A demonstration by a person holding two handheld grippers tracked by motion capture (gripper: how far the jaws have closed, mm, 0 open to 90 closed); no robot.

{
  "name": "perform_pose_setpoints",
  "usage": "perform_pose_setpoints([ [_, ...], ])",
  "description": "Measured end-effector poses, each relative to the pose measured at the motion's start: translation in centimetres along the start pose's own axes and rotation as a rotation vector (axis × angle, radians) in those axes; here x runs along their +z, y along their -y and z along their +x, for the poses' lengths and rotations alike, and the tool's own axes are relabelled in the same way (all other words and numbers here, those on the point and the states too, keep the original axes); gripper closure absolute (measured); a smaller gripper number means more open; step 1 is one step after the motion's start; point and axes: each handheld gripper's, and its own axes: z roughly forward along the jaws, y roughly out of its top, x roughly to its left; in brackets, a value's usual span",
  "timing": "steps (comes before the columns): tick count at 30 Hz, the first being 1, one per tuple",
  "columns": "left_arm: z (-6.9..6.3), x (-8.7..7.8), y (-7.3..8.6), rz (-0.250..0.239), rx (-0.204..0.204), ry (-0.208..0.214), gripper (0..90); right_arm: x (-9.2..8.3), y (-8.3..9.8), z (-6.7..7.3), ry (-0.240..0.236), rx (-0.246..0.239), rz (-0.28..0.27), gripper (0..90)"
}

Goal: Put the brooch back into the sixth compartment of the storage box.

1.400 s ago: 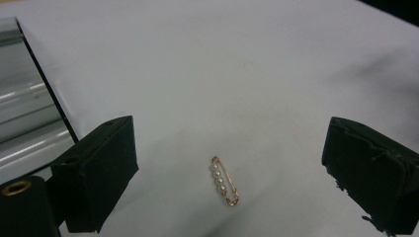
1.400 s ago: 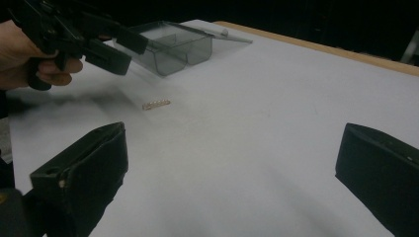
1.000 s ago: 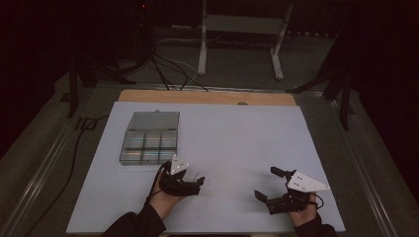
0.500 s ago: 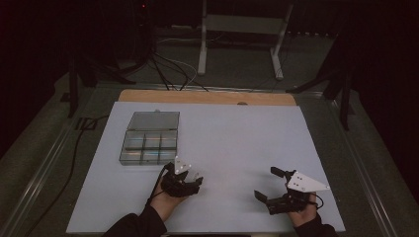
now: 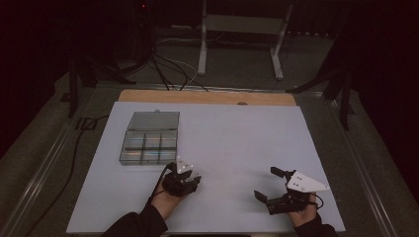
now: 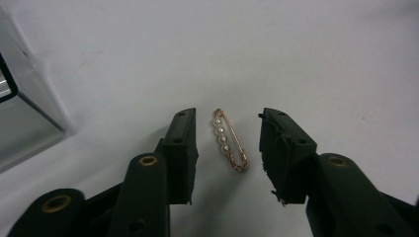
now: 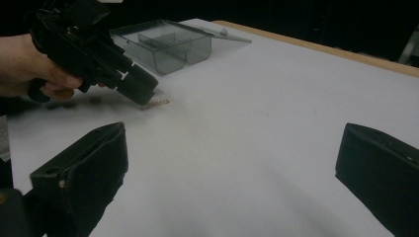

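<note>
Left gripper view: left hand-held gripper point(image 6: 227, 143) spread astride a pin point(image 6: 230, 139) lying on the bench point(image 6: 306, 59), presumably poised for pickup; right hand-held gripper point(image 7: 232, 173) wide apart, grasping nothing.

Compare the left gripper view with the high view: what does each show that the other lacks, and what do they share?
Left gripper view alone: a gold pin set with small pearls, lying flat between the open jaws of the left gripper, touched by neither.

High view alone: the right gripper, open, over bare sheet at the near right; both hands; the box's open lid and its compartments; the wooden table edge and stands behind it.

Both: the left gripper, the white sheet, and the clear box close to that gripper.
</note>
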Motion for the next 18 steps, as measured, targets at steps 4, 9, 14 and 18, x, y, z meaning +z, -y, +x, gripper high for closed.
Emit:
perform_pose_setpoints([
  [4, -0.15, 0.21, -0.06, 0.011, 0.015, -0.004, 62.5, -0.01, -0.01, 0.02, 0.002, -0.003, -0.001, 0.0],
  [9, -0.03, 0.57, 0.09, 0.027, 0.018, -0.009, 67.0, 0.00, -0.02, 0.04, 0.001, -0.002, 0.001, 0.0],
  [14, -0.43, 0.63, 0.11, 0.031, 0.070, -0.031, 69.1, -0.03, -0.03, 0.06, 0.000, -0.004, 0.000, 0.0],
  [18, -0.55, 0.62, 0.07, 0.042, 0.095, -0.044, 74.4, -0.02, -0.02, 0.04, 0.001, -0.003, 0.001, 0.0],
])
